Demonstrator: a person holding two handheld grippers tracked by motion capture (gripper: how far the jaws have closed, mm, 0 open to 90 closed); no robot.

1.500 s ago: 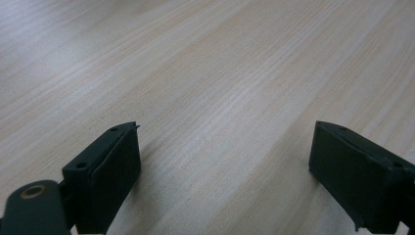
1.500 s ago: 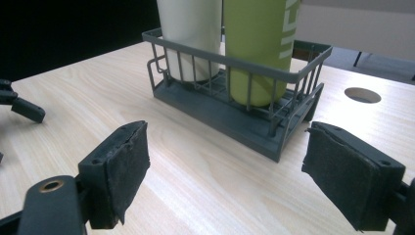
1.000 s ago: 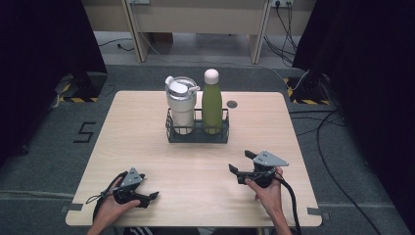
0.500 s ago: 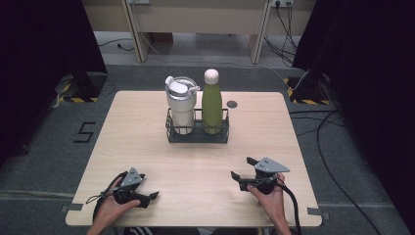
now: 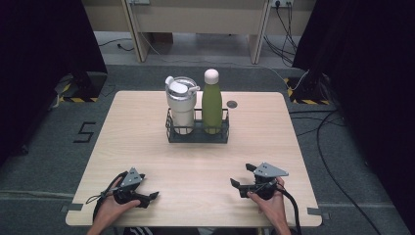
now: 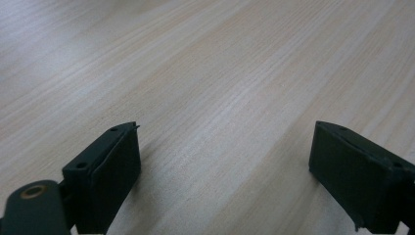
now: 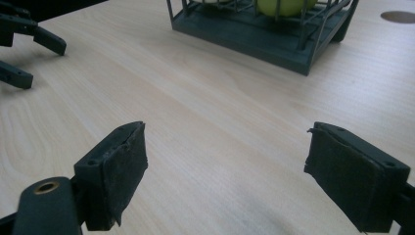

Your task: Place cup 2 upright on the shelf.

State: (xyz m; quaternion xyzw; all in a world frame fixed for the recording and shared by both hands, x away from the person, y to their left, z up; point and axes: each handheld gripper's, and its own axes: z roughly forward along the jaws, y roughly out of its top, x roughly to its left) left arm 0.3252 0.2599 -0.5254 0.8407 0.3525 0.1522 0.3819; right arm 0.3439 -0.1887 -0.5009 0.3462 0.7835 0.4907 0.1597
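Grippers at rest near the table (image 5: 147, 122) edge: left gripper (image 5: 145, 197) and right gripper (image 5: 242, 185), jaws spread wide, empty. Ahead of both, well apart, a rack (image 5: 197, 135) holds a tumbler (image 5: 181, 104) and a green bottle (image 5: 212, 103). Both stand tall; a sideways nudge on approach could tip them.

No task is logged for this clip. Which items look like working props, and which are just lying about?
Likely props (a guess):
- white tumbler
- green bottle
- black wire rack holding both
- left hand-held gripper, open
- right hand-held gripper, open

Just there:
- dark round spot on the table
- floor cables
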